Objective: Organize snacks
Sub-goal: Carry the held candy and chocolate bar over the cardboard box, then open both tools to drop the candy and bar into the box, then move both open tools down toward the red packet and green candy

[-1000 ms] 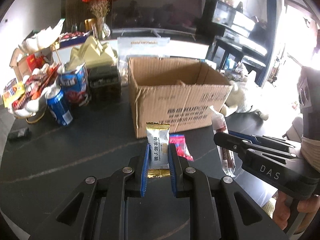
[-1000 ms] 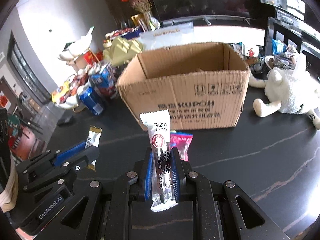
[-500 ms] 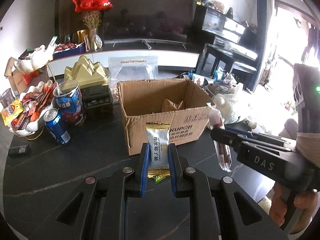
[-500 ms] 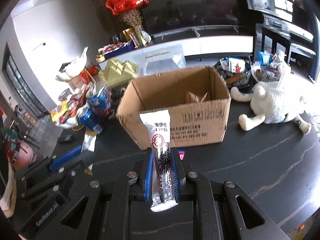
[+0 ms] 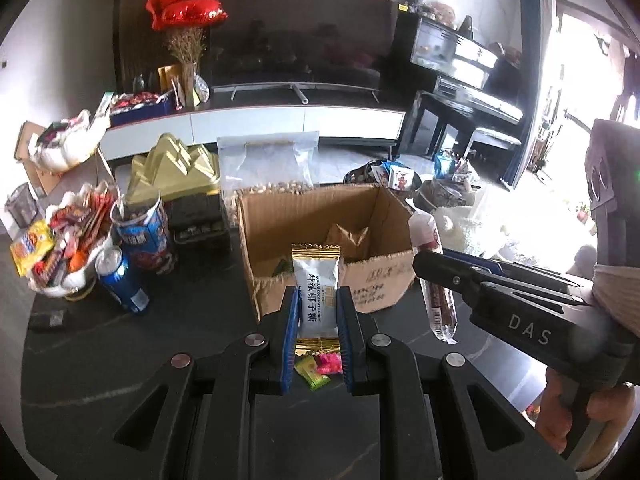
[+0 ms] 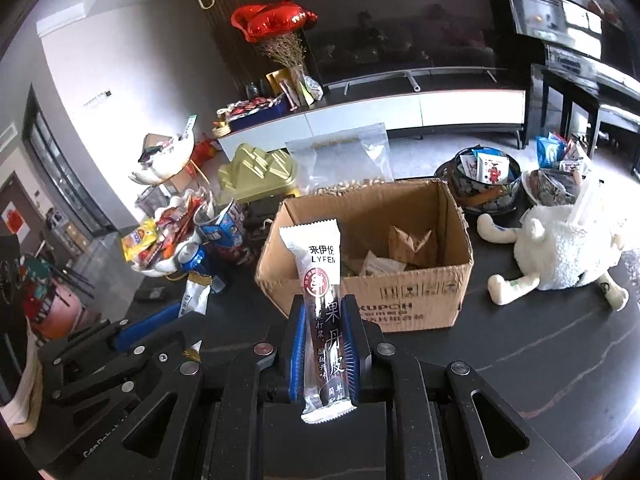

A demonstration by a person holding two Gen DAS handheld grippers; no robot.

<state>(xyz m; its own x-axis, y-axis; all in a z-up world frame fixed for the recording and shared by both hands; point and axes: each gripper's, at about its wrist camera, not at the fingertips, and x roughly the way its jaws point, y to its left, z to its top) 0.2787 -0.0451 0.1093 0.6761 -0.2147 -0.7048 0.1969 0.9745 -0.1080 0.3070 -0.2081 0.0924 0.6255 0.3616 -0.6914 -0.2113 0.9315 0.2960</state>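
- Snacks sit one in each pair of tongs: the left tongs [image 5: 317, 312] are clamped on a silver-and-gold candy packet [image 5: 316, 292], the right tongs [image 6: 325, 344] on a long fruit-leather bar [image 6: 322, 316], both upright between the blue pads.
- Just ahead of both tongs stands the open cardboard box [image 6: 416, 300], with a few wrappers already lying inside.
- Risk, as a judgement: each packet is pinched low, so it could pivot or slip; a release short of the box's near wall would drop it onto the counter [image 6: 540, 344]; the two tongs are close and could knock each other above the opening.
- Writing: "LYFEN" on the bar, "COCONUT CANDY" partly legible on the packet, "KUPOH" on the box, "DAS" on the right tongs' body.
- Below the left tongs lie small green and pink candies [image 5: 320, 366]; a plush sheep [image 6: 560, 252] lies right of the box.
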